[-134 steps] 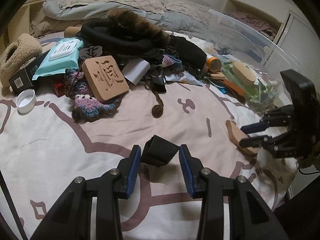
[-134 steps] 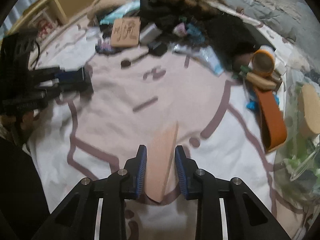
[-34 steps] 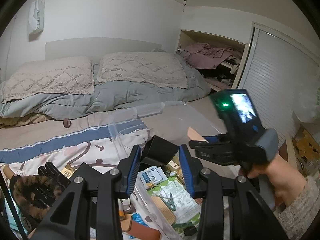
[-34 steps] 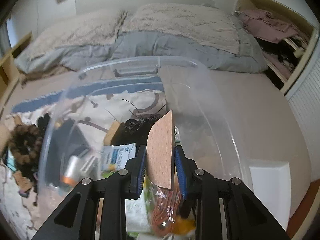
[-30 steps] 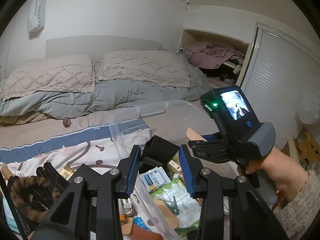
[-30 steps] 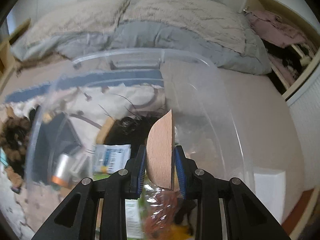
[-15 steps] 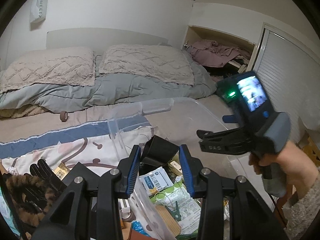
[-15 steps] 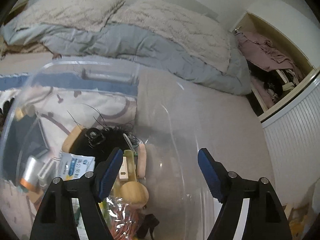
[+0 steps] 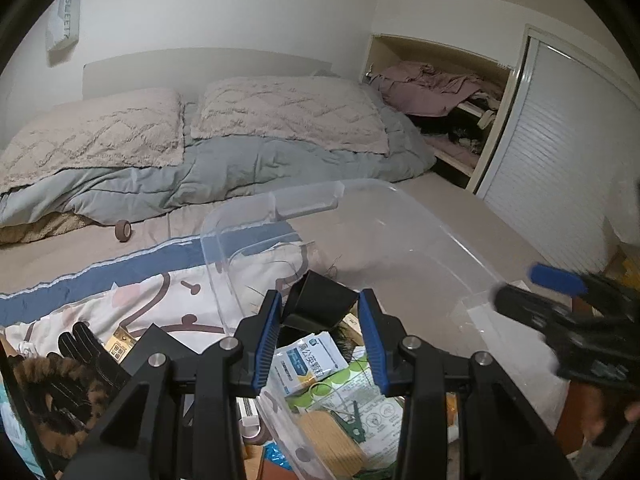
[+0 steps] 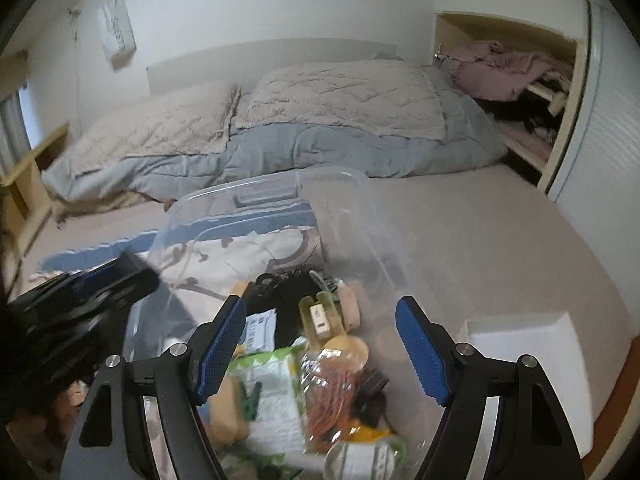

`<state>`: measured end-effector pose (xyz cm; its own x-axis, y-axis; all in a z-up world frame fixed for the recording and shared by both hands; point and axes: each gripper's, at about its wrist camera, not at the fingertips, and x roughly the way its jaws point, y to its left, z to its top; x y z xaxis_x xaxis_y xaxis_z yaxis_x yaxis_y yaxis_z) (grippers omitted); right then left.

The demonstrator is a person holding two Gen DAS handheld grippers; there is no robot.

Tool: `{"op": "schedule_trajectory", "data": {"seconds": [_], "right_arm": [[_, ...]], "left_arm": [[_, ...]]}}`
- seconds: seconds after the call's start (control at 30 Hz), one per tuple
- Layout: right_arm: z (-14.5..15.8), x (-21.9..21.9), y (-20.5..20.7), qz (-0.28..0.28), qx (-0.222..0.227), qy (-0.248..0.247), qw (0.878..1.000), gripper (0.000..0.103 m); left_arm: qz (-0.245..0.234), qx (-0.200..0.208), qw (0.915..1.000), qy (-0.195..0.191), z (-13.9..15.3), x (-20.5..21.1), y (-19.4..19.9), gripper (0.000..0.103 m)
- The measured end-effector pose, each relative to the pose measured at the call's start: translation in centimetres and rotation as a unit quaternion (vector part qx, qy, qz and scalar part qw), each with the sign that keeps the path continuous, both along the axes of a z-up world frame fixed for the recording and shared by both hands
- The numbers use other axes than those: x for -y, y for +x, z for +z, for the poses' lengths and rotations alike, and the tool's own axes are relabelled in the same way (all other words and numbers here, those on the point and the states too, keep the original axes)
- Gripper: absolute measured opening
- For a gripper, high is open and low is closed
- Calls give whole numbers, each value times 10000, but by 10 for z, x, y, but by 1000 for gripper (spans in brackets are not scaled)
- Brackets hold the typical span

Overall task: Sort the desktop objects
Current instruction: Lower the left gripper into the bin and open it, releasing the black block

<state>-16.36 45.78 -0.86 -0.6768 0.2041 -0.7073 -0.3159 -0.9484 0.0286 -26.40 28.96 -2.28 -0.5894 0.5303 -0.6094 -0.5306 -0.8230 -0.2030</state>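
Two grippers over clear bin [image 9: 400, 216]: left gripper [image 9: 319, 338] clamps black folded piece [image 9: 320, 306] above the contents, positioned for dropping; right gripper [image 10: 320, 344] spread wide, empty.

My left black two-finger gripper with blue ribbed pads [image 9: 319, 336] has its fingers [image 9: 267, 340] drawn in and pressing from both sides on a small black angular piece, which sits pinched between the pads out at the tips. My right black gripper with blue pads [image 10: 320, 344] is spread wide, its fingers [image 10: 418, 348] far apart with nothing between them. From the left wrist view I see the right gripper at the right edge as a blurred black body with a blue tip, and from the right wrist view the left gripper shows blurred at the left edge.
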Motion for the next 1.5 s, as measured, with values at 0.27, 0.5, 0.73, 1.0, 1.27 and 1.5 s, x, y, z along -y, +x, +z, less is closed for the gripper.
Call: {"op": "schedule_trajectory", "data": {"seconds": [0.27, 0.5, 0.73, 1.0, 1.27, 1.5], "right_arm": [[-2, 5, 15, 90, 31, 105, 9999, 77], [-2, 7, 18, 250, -50, 18, 9997, 77], [-9, 12, 19, 380, 14, 56, 9993, 77], [-17, 12, 17, 400, 173, 6, 9991, 77], [-20, 16, 16, 440, 218, -4, 9988, 77], [-23, 13, 12, 356, 209, -139, 9991, 77]], "left_arm": [[163, 209, 9996, -131, -19, -12, -29, 39], [281, 128, 9985, -444, -23, -29, -44, 39], [379, 219, 9977, -518, -29, -33, -58, 39], [410, 459, 9970, -473, -32, -31, -65, 48], [486, 235, 9972, -510, -25, -33, -56, 88], [477, 304, 9974, -448, -26, -30, -53, 88]]}}
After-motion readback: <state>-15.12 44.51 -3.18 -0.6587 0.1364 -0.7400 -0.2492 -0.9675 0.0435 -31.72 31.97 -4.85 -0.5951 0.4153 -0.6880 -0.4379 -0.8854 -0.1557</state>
